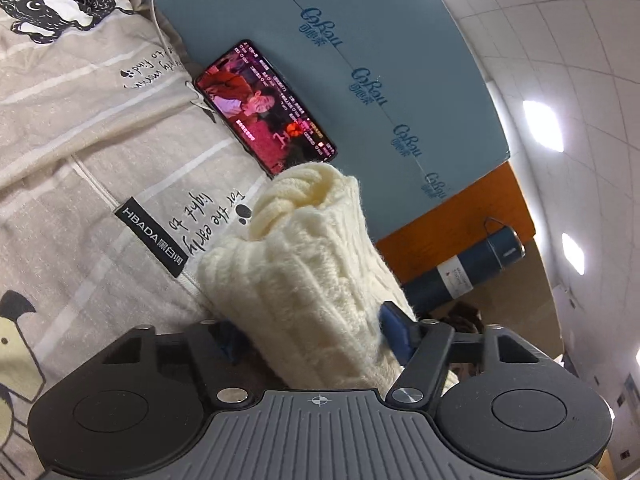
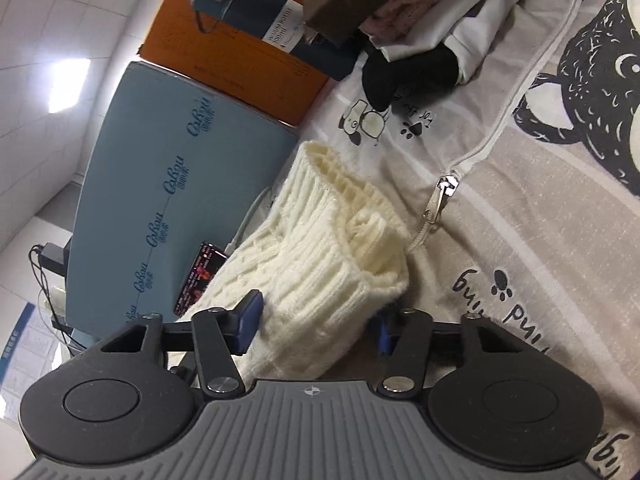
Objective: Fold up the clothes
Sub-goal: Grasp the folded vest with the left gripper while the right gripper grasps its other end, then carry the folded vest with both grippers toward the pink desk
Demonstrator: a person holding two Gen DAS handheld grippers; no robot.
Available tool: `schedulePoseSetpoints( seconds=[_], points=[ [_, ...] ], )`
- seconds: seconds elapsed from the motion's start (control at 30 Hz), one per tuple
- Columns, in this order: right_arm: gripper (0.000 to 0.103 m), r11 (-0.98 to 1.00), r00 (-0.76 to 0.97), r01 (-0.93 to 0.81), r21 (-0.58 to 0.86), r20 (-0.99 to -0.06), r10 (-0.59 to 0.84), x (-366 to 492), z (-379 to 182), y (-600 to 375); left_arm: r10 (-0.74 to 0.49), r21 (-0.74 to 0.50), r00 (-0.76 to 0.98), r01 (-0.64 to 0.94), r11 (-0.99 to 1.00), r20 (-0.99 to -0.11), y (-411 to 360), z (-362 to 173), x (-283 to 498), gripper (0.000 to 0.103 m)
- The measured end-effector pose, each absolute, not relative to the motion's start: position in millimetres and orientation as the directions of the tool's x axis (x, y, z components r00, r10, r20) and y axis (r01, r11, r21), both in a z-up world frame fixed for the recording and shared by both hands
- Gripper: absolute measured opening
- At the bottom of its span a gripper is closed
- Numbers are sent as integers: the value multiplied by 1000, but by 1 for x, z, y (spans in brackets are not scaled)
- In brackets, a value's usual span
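Note:
A folded cream cable-knit sweater (image 1: 296, 272) lies on a grey printed bedsheet (image 1: 80, 152). In the left wrist view its thick bundle fills the gap between the blue pads (image 1: 394, 330), and my left gripper (image 1: 312, 336) is shut on it. The right wrist view shows the ribbed hem end of the same sweater (image 2: 320, 240) lying near a zipper pull. Here too the knit is squeezed between the blue pads (image 2: 251, 316), so my right gripper (image 2: 316, 320) is shut on it.
A lit phone (image 1: 266, 108) leans against a blue mattress (image 1: 360, 60) just behind the sweater. A dark blue flask (image 2: 256, 16) lies on an orange board (image 2: 224, 60). Other clothes, brown, white and black (image 2: 404, 60), are piled at the far end of the bed.

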State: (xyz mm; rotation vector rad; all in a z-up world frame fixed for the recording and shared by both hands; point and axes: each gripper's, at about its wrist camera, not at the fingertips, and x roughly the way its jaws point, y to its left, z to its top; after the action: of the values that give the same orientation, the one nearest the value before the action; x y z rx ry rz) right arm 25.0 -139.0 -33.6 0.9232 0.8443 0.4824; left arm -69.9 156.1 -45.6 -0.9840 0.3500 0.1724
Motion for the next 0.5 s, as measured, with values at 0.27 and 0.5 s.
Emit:
schedulePoseSetpoints(
  seconds=[0.27,0.5],
  points=[
    [42,490,563,-119,863,-347,750,12,-11,-126,0,-834,962,-235,499,-271,177,-28,-109,55],
    [41,441,413,-257,860,-315,855,2,10,-54,190,-795,963,-266,545,-192,222,-7,-173,55]
  ],
)
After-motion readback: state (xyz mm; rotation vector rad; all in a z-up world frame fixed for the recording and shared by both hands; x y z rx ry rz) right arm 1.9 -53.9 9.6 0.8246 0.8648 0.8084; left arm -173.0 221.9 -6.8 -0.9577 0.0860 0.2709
